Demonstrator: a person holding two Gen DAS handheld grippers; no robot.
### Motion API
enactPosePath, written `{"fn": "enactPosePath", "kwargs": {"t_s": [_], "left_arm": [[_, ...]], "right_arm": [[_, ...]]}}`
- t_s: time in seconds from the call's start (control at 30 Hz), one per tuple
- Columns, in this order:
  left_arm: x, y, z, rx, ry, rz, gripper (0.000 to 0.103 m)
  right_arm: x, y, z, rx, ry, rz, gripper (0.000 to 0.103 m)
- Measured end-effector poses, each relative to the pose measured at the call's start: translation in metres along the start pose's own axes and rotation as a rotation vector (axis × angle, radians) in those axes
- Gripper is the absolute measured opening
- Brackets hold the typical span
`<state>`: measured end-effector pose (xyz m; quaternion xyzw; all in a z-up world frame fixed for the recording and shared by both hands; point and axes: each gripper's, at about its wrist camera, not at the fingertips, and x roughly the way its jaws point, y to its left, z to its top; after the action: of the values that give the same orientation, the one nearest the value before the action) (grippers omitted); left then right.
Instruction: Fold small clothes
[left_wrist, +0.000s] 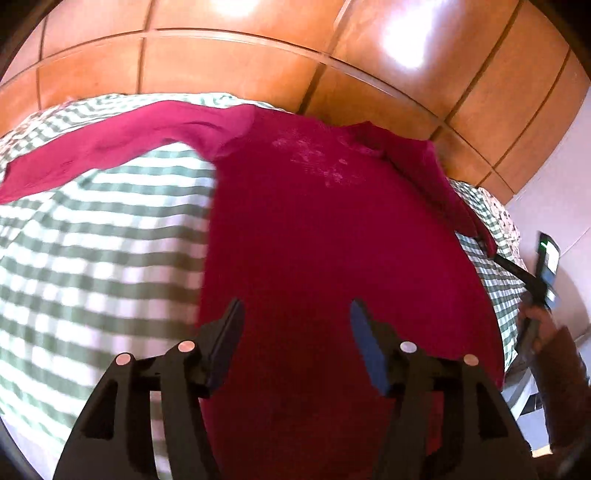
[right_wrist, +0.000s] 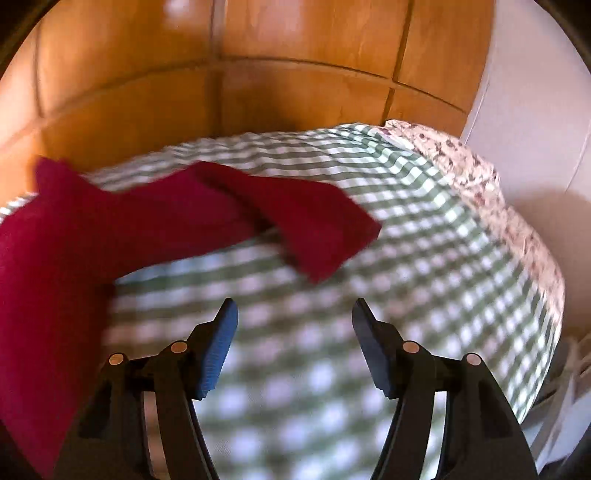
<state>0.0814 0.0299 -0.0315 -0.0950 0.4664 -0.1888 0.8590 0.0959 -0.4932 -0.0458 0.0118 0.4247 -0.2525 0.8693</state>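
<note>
A dark red long-sleeved top (left_wrist: 325, 229) lies spread on a green-and-white checked cloth (left_wrist: 96, 258). Its one sleeve (left_wrist: 122, 147) stretches out to the far left. My left gripper (left_wrist: 295, 325) is open and empty, just above the top's lower body. In the right wrist view the top (right_wrist: 55, 258) lies at the left, and its other sleeve (right_wrist: 303, 221) is bent over the checked cloth (right_wrist: 424, 258). My right gripper (right_wrist: 293, 321) is open and empty above the checked cloth, nearer than the sleeve's end. It also shows in the left wrist view (left_wrist: 517, 266) at the right edge.
A wooden panelled wardrobe (left_wrist: 258, 55) stands behind the bed. A flowered sheet (right_wrist: 480, 177) shows at the bed's right edge, beside a white wall (right_wrist: 535, 110).
</note>
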Motion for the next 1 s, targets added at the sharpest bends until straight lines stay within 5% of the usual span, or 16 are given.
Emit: {"fn": "enactPosePath", "kwargs": {"t_s": [0.07, 0.2, 0.4, 0.5, 0.77, 0.87, 0.9, 0.97, 1.0], "left_arm": [[0.009, -0.013, 0.003, 0.028, 0.008, -0.004, 0.065], [0.025, -0.035, 0.002, 0.095, 0.036, 0.008, 0.069], [0.052, -0.049, 0.011, 0.13, 0.079, 0.004, 0.069], [0.065, -0.054, 0.015, 0.127, 0.096, -0.011, 0.069], [0.08, -0.068, 0.016, 0.14, 0.113, -0.015, 0.07], [0.08, -0.064, 0.018, 0.126, 0.111, -0.008, 0.07], [0.081, -0.064, 0.019, 0.121, 0.111, -0.006, 0.07], [0.083, -0.062, 0.019, 0.11, 0.112, -0.008, 0.07], [0.083, -0.062, 0.019, 0.109, 0.112, -0.008, 0.071]], "right_arm": [[0.026, -0.003, 0.009, -0.016, 0.026, -0.071, 0.056], [0.046, -0.017, 0.026, -0.004, 0.061, -0.09, 0.01], [-0.033, -0.071, 0.065, 0.084, -0.104, 0.024, 0.009], [-0.047, -0.104, 0.088, 0.151, -0.126, 0.002, 0.009], [0.039, -0.171, 0.116, 0.247, 0.054, -0.205, 0.008], [0.06, -0.179, 0.103, 0.32, 0.075, -0.204, 0.016], [0.057, -0.181, 0.094, 0.367, 0.062, -0.191, 0.043], [0.048, -0.181, 0.078, 0.432, 0.026, -0.143, 0.077], [0.041, -0.178, 0.067, 0.455, 0.018, -0.116, 0.078]]}}
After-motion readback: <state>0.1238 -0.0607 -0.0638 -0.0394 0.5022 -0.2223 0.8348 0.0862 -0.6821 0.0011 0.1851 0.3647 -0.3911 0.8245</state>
